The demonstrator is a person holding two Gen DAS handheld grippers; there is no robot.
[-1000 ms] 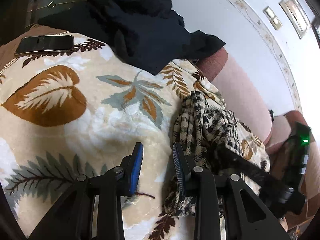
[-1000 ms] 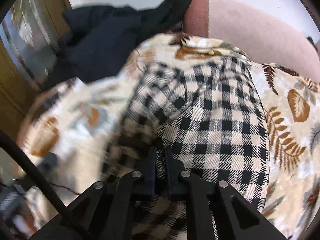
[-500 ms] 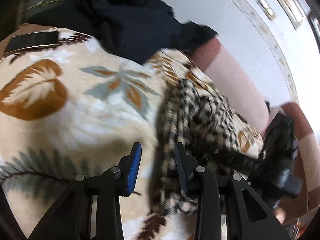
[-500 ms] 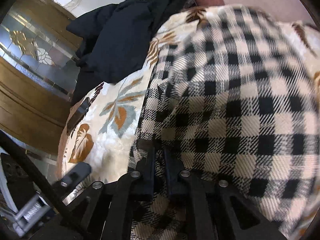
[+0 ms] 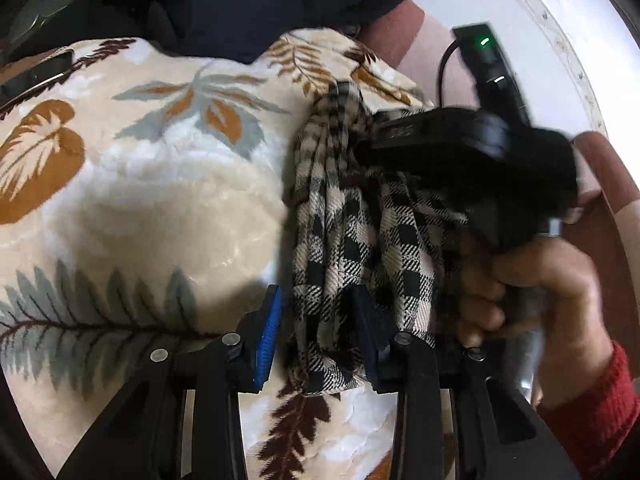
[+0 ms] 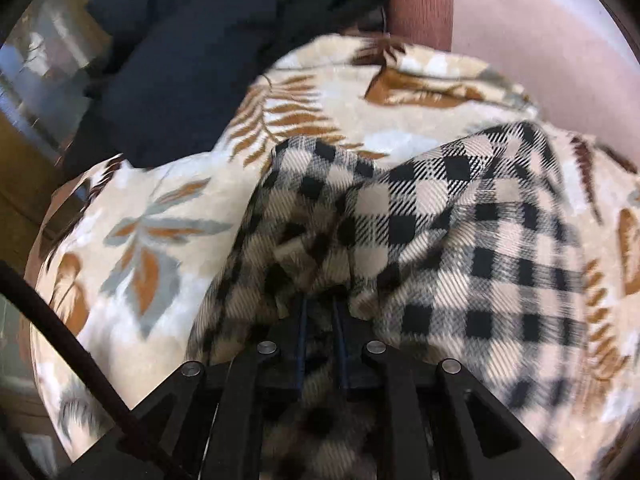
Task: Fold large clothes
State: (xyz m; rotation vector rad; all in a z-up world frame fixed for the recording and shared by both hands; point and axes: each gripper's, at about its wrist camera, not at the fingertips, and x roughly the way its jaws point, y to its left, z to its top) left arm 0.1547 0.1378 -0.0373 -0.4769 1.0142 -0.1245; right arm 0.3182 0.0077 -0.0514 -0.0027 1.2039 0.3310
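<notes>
A black-and-cream checked garment (image 5: pixel 352 216) lies bunched on a leaf-print blanket (image 5: pixel 140 184). My left gripper (image 5: pixel 316 332) is open, its blue-padded fingers on either side of a hanging fold of the garment. My right gripper (image 6: pixel 322 320) is shut on the checked garment (image 6: pixel 460 240) and holds a gathered bunch of it. In the left wrist view the right gripper's black body (image 5: pixel 480 152) and the hand holding it sit just right of the cloth.
A dark navy garment (image 5: pixel 248 4) lies heaped at the blanket's far end; it also shows in the right wrist view (image 6: pixel 188 64). A pink sofa back (image 6: pixel 540 40) rises behind. A phone (image 5: pixel 36 76) lies at the blanket's left edge.
The right gripper has carried the bunched checked garment toward the left gripper. The cloth now hangs between the left gripper's open fingers, where before it lay to their right.
</notes>
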